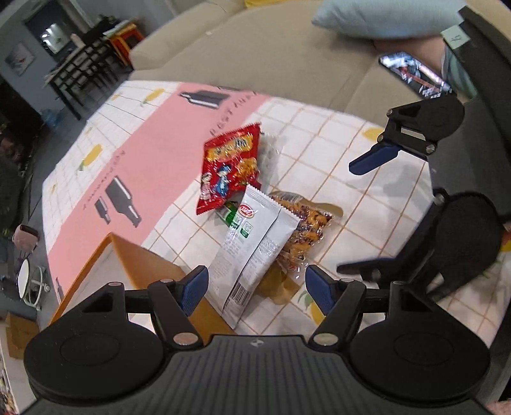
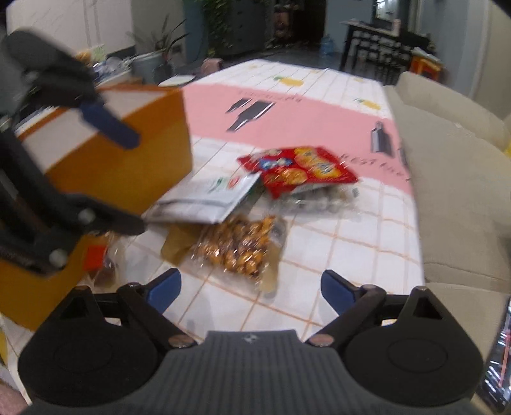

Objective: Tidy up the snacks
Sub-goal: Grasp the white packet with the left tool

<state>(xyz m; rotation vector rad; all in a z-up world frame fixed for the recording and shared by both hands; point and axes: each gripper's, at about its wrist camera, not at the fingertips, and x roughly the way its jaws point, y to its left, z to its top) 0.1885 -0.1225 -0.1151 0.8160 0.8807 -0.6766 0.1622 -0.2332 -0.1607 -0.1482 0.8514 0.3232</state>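
A pile of snacks lies on the table: a red packet point(image 1: 230, 166) point(image 2: 300, 169), a white-grey sachet point(image 1: 252, 249) point(image 2: 207, 198), a clear bag of brown nuts point(image 1: 303, 236) point(image 2: 242, 249) and a clear bag of pale pieces point(image 2: 319, 198). An orange box point(image 1: 134, 271) point(image 2: 127, 159) stands beside them. My left gripper point(image 1: 255, 290) is open just above the sachet's near end. My right gripper point(image 2: 250, 290) is open, a little short of the nut bag; it also shows in the left wrist view point(image 1: 354, 217).
The table point(image 1: 134, 166) point(image 2: 335, 261) has a pink and white checked cloth. A beige sofa point(image 1: 287, 57) point(image 2: 463, 191) runs along its far side, with a blue cushion point(image 1: 383, 19). A phone point(image 1: 415, 73) sits near the right gripper. Dark chairs point(image 1: 80, 70) stand farther off.
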